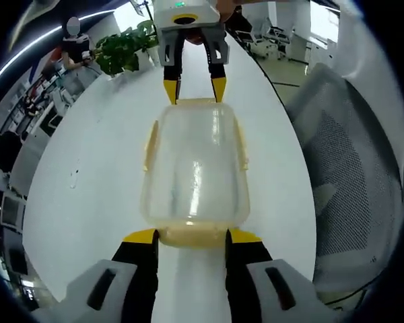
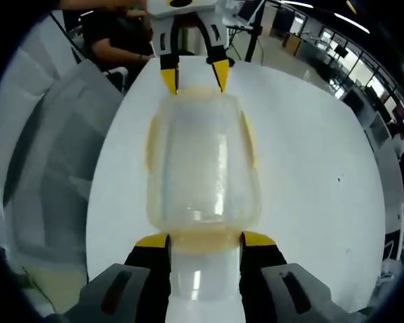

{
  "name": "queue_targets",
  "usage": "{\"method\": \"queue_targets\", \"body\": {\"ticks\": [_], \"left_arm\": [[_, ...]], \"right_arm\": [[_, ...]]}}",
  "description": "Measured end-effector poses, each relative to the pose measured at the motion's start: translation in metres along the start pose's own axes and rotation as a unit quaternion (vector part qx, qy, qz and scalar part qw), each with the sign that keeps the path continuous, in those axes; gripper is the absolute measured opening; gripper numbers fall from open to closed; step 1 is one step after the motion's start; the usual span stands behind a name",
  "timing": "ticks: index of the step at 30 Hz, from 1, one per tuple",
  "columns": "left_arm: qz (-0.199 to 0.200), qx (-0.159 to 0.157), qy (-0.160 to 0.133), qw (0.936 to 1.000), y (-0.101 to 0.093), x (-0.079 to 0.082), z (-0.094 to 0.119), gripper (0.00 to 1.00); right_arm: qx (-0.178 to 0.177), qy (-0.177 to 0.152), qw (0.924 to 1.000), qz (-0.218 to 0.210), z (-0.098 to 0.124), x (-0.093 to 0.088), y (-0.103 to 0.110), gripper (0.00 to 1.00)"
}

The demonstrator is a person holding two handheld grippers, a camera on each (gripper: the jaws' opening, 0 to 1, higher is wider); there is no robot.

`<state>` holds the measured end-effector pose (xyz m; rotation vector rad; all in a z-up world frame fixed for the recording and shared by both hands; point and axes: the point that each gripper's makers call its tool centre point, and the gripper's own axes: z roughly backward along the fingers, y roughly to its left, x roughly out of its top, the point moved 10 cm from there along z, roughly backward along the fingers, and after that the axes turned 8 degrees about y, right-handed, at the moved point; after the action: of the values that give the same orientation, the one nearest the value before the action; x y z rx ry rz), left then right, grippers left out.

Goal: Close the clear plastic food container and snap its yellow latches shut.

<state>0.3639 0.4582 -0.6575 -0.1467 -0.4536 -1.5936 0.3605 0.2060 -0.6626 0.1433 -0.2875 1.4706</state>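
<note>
The clear plastic food container (image 1: 195,168) with pale yellow latches (image 1: 150,145) lies lidded on the white desk (image 1: 87,188). Its long axis runs between the two tools. The left tool (image 1: 192,237) and right tool (image 2: 205,239) stand open at opposite ends, gripping nothing.

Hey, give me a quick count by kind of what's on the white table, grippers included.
Clear plastic food container: 1
Grippers, each with jaws open at one end of the container: 2, the left gripper and the right gripper
Potted green plant at the table's far end: 1
Total: 4
</note>
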Motion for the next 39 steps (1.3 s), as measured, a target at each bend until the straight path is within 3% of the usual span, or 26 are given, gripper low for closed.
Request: {"method": "queue_targets", "body": {"ticks": [23, 39], "left_arm": [[-0.004, -0.006, -0.009, 0.9999, 0.0, 0.033, -0.014, 0.37], [-0.007, -0.019, -0.016, 0.9997, 0.005, 0.059, -0.037, 0.37]], "right_arm": [[0.007, 0.011, 0.9999, -0.005, 0.008, -0.034, -0.001, 0.38], [0.012, 0.022, 0.9995, -0.017, 0.009, -0.066, -0.004, 0.38]]}}
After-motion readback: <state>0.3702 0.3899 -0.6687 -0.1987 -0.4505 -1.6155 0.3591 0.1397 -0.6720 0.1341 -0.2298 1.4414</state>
